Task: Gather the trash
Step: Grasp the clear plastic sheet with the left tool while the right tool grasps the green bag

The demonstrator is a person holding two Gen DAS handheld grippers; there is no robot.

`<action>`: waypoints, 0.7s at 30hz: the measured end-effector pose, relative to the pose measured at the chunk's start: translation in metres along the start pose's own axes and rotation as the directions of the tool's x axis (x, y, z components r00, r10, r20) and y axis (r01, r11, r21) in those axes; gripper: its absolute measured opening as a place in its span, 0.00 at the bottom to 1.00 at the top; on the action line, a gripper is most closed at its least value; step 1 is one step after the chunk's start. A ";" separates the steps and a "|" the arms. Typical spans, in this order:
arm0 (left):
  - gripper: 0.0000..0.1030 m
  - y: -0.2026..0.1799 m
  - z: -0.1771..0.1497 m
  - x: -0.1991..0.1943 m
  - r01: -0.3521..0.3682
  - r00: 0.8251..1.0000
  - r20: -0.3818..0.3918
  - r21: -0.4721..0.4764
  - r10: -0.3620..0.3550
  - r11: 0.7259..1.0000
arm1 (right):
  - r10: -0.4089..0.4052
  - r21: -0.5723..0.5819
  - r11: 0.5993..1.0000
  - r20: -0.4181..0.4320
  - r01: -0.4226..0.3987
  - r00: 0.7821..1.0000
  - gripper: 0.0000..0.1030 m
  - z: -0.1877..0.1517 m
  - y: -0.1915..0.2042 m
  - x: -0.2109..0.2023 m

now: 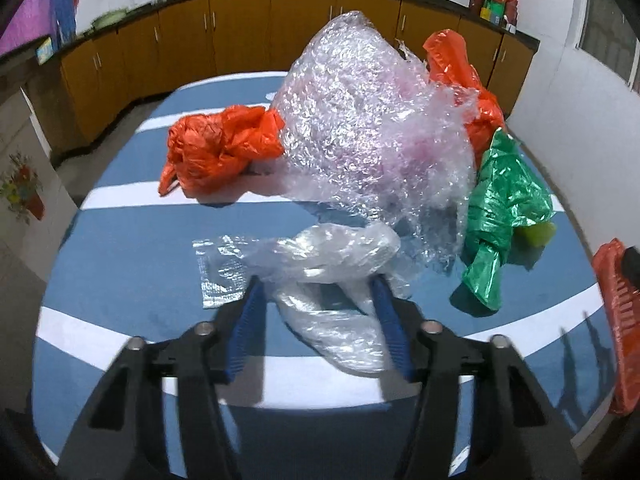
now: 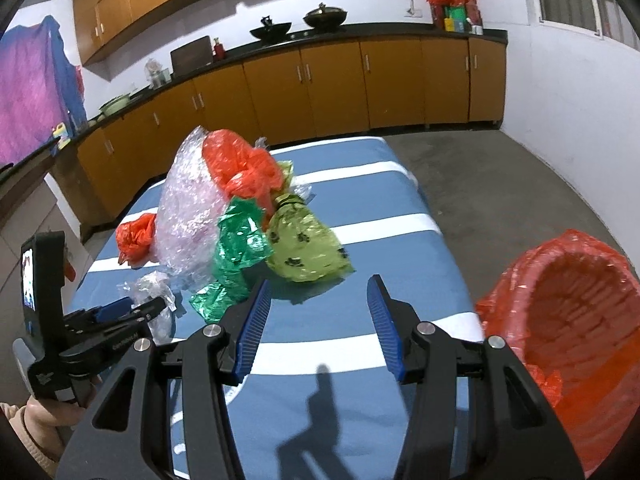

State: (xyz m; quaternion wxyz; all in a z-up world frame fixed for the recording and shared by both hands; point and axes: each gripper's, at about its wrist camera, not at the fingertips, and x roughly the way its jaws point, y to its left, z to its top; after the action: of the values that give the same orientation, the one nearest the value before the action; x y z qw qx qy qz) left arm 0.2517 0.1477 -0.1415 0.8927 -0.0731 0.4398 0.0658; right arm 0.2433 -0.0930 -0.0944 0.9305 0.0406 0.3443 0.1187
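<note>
Both fingers of the left gripper (image 1: 316, 280) stand wide apart, the clear plastic bag (image 1: 332, 280) lying between them; the right gripper (image 2: 318, 284) gapes empty beside the red-lined bin (image 2: 568, 320).

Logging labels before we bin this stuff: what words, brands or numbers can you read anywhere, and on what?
Nothing reads clearly.
Left gripper body, seen from the right wrist: white lettering, too blurred to quote.
Yellow-green bag: dark printed marks, pictures rather than legible words.
Colourful boxes on the counter: print too small to read.
Small screen on the left gripper's handle: an image, no readable text.
</note>
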 end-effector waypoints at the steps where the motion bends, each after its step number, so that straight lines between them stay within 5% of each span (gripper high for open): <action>1: 0.38 0.002 0.001 0.001 0.005 1.000 -0.004 -0.003 -0.005 1.000 | 0.008 -0.002 1.000 -0.008 -0.008 1.000 0.50 0.000 0.003 0.004; 2: 0.35 0.003 0.001 0.002 0.011 1.000 -0.004 -0.004 -0.011 1.000 | 0.014 -0.005 1.000 -0.011 -0.014 1.000 0.50 0.000 0.006 0.006; 4: 0.13 0.006 0.001 0.003 0.007 1.000 -0.002 0.004 -0.007 1.000 | 0.026 -0.015 1.000 -0.019 -0.027 0.999 0.50 0.000 0.013 0.011; 21: 0.08 0.067 0.009 -0.013 0.016 0.998 0.069 -0.081 -0.011 0.997 | 0.103 -0.042 0.993 -0.151 -0.110 0.983 0.43 -0.005 0.064 0.071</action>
State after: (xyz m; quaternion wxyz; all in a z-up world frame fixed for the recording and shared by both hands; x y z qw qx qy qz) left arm 0.2384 0.2142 -0.1305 0.9039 -0.1100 0.4055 0.0801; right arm 0.2801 -0.0130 -0.1327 0.8952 0.0266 0.4071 0.1796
